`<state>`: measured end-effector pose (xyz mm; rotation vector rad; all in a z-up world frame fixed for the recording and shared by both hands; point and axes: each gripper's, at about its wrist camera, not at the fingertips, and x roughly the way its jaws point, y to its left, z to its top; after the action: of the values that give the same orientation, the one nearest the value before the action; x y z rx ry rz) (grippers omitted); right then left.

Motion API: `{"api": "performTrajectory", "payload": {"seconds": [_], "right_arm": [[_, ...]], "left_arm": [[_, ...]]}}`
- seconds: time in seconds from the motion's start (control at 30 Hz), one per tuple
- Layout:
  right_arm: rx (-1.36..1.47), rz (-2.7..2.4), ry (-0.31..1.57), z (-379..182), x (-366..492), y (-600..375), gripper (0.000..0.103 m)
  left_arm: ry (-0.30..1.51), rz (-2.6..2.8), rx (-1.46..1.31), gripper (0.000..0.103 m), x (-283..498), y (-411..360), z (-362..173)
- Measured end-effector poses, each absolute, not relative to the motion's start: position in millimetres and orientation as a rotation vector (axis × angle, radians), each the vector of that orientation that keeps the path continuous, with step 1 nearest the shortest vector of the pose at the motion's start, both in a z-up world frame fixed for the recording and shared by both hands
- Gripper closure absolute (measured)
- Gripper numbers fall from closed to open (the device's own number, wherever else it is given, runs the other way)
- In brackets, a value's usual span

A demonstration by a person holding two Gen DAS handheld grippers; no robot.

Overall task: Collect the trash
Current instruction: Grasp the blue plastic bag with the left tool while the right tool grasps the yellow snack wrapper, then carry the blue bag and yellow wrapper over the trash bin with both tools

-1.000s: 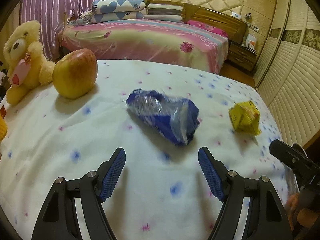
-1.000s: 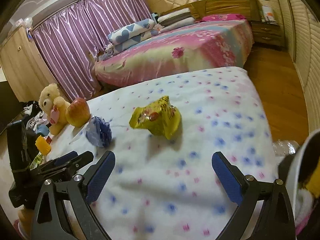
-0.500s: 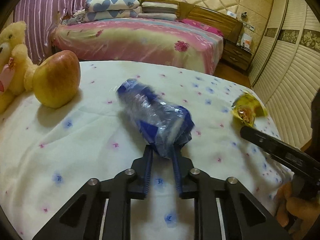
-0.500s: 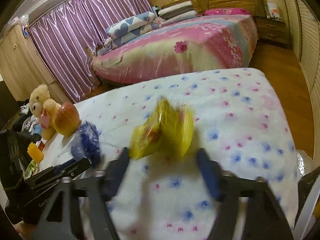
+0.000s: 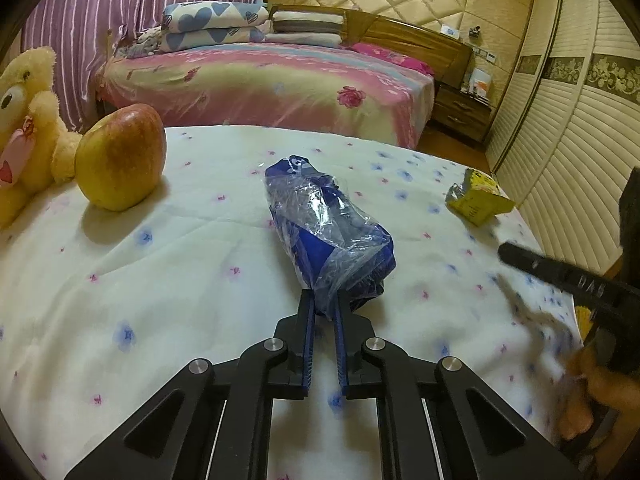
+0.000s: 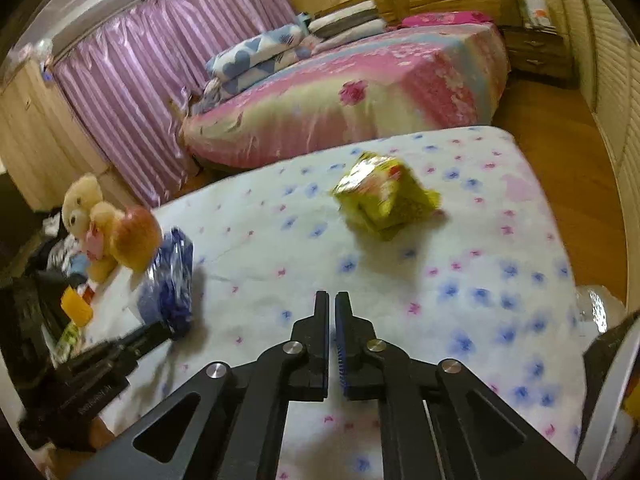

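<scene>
Two wrappers lying on flowered blanket — blue wrapper being pinched at near end by left gripper; yellow wrapper well beyond right gripper, jaws pressed together, holding nothing — print unreadable.

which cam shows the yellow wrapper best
The right wrist view: the yellow wrapper lies whole ahead of the shut right gripper, though blurred. The left wrist view shows it small at the right edge.

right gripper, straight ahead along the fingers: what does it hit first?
Most likely the yellow wrapper. The right gripper is shut on nothing and points slightly left of it over bare bedspread. The frame is blurred and depth unclear, so it might graze the wrapper's left edge or pass it.
</scene>
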<state>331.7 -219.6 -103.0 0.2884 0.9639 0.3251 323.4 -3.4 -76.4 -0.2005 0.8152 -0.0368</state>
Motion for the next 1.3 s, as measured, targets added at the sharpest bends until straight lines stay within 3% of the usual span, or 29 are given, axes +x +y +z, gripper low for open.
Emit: {"api": "performTrajectory", "payload": {"seconds": [0.03,0.07,0.1,0.17,0.53,0.6,0.7,1.3], "right_arm": [[0.287,0.312,0.952,-99.7,331.0,-222.3,0.092],[0.281,0.299,0.941,-97.0,331.0,-224.4,0.082],[0.276,0.283,0.927,-93.6,334.1,-227.2,0.059],[0.282,0.274,0.921,-91.8,341.2,-229.7,0.031],[0.187,0.244,0.925,-103.0,407.2,-217.0,0.032],[0.169,0.229,0.956,-110.7,411.3,-216.3,0.061],[0.186,0.230,0.966,-114.2,406.4,-221.1,0.071],[0.345,0.269,0.872,-72.2,292.2,-255.3,0.075]], "left_arm": [[0.815,-0.037,-0.203,0.095,322.5,-3.0,-76.2],[0.816,-0.036,-0.207,0.095,322.4,-2.2,-76.6],[0.817,-0.035,-0.210,0.096,322.4,-1.5,-76.9],[0.814,-0.034,-0.214,0.096,321.1,-2.7,-75.2],[0.817,-0.046,-0.241,0.096,322.6,2.2,-78.0],[0.817,-0.048,-0.242,0.096,322.4,2.5,-78.2],[0.814,-0.051,-0.231,0.096,322.0,1.1,-77.6],[0.795,-0.164,-0.173,0.097,279.5,-39.9,-60.8]]}}
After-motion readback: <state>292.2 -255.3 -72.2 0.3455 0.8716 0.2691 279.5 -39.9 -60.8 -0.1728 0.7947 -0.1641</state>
